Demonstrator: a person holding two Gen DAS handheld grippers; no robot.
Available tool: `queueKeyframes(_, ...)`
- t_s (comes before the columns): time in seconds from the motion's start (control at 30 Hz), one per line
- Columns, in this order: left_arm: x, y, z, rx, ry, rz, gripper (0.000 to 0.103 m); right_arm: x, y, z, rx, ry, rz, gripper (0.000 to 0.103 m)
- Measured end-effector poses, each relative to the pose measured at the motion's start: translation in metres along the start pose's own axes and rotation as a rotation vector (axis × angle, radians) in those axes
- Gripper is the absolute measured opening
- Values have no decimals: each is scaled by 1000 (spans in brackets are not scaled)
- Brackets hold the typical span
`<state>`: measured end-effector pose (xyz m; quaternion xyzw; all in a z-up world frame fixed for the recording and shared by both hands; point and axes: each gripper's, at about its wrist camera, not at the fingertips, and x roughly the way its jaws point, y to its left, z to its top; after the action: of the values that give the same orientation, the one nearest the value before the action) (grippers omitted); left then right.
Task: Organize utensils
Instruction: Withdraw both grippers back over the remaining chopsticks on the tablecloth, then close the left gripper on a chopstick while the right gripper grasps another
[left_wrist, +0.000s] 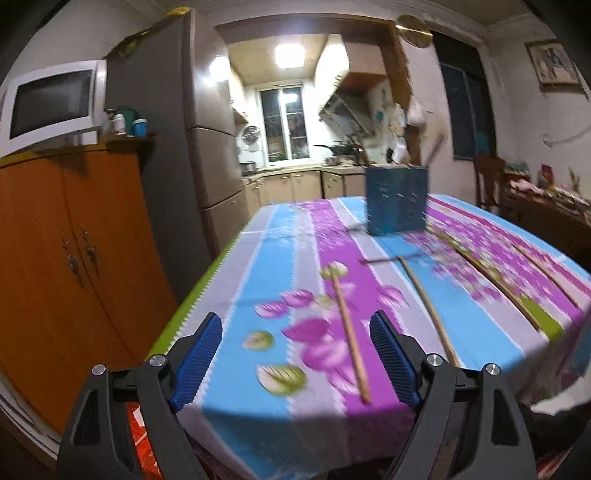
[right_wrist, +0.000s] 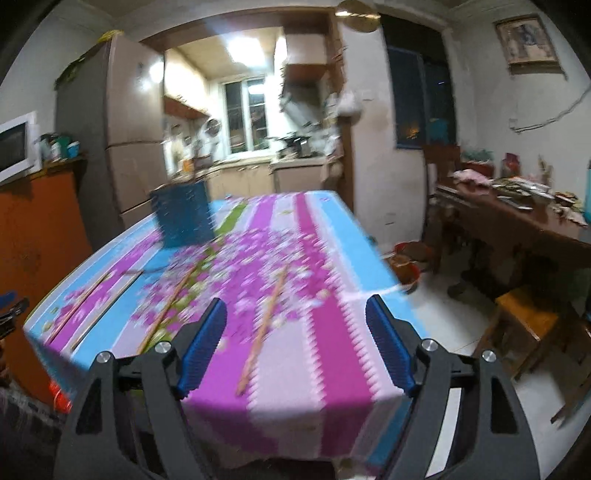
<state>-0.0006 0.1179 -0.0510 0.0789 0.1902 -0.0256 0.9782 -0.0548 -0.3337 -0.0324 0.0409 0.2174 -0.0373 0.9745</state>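
Several wooden chopsticks lie loose on the flowered tablecloth (left_wrist: 258, 280). In the left wrist view one chopstick (left_wrist: 349, 332) lies between my open left gripper's (left_wrist: 295, 332) fingers, another (left_wrist: 430, 314) just right of it, and two more (left_wrist: 495, 284) farther right. A blue square utensil holder (left_wrist: 397, 201) stands upright at the far middle of the table. In the right wrist view my right gripper (right_wrist: 295, 317) is open and empty above the table's near edge, with one chopstick (right_wrist: 264, 332) between its fingers and others (right_wrist: 166, 314) to the left. The holder also shows there (right_wrist: 183, 216).
An orange cabinet (left_wrist: 66, 258) with a microwave (left_wrist: 48, 103) stands left of the table, a fridge (left_wrist: 173, 147) behind it. A dark side table (right_wrist: 517, 221) with clutter, a wooden stool (right_wrist: 528, 321) and a red basin (right_wrist: 406, 266) stand to the right.
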Motion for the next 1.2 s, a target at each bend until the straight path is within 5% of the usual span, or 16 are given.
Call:
queueKeyframes(0.13,-7,-17,-12,40,13,-48,83,-1,20,-25,9,59,102,73)
queueKeyframes(0.27,-5,-28,-24,43,47,-83,83,6,47,-44,-52,110,184,54)
queueKeyframes(0.47,-6,-41,-30,69,25,-110,82,23,97,-49,-187,117,271,40)
queueKeyframes(0.77,17,-47,-43,33,39,-145,53,44,145,-55,-265,134,249,21)
queueKeyframes(1.2,30,-49,-54,-19,31,-149,51,60,160,-63,-238,148,139,17)
